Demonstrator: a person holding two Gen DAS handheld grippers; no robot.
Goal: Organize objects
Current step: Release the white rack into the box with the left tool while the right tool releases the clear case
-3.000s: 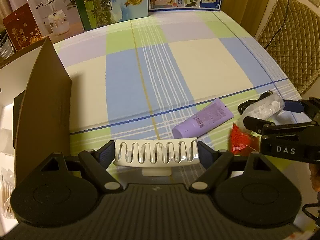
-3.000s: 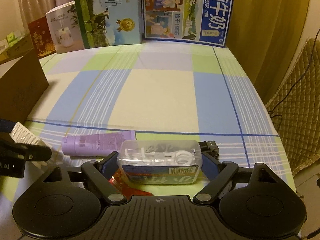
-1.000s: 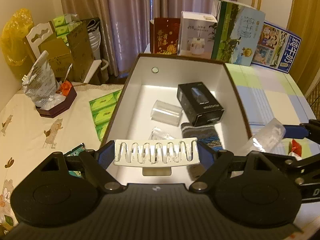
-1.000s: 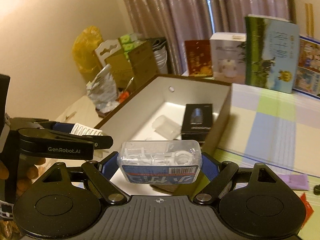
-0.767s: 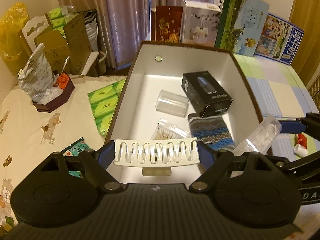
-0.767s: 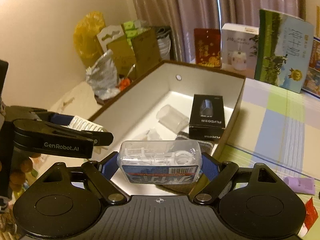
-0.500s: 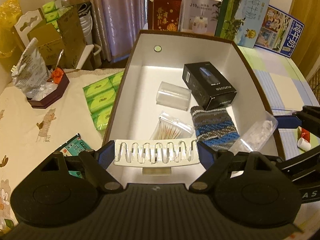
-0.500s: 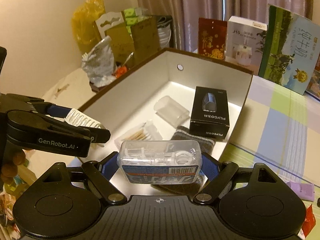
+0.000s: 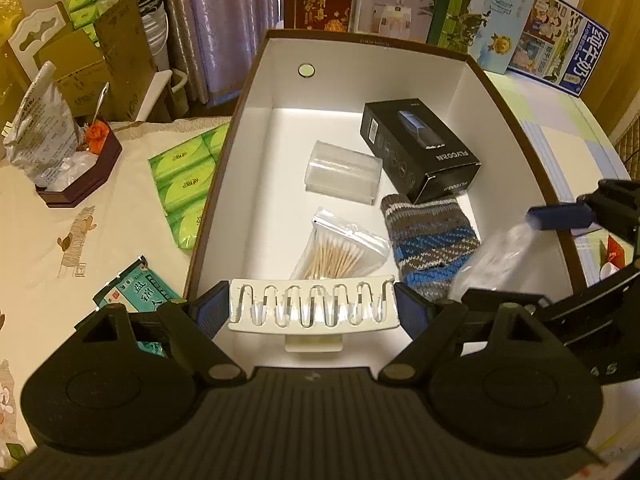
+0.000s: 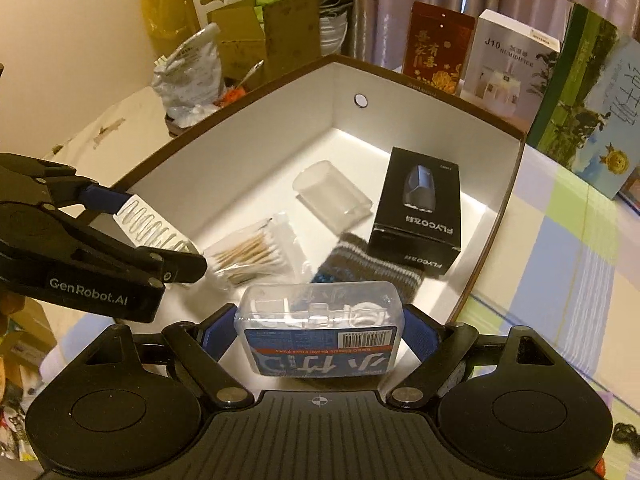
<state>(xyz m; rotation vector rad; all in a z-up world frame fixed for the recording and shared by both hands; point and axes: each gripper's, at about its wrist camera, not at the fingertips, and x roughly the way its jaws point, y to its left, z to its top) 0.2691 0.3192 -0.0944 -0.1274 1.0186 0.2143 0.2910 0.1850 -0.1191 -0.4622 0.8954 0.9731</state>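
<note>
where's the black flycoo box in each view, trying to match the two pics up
Left wrist: the black FLYCOO box lies in the upper right of the picture, on the big box's floor near its right wall, above the knitted sock.
Right wrist: the same box sits right of centre, standing taller in the picture, with the sock below it.
Shared landmark: the round hole in the big box's far wall.

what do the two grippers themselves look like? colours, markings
Both grippers are matte black plastic: a ribbed deck, two round lobes with triangular cut-outs, and silver pivot pins. The fingers carry blue pads. The left gripper reads "GenRobot.AI" in white on its side. The right gripper shows only partial white lettering. No cables or sleeves are visible.
</note>
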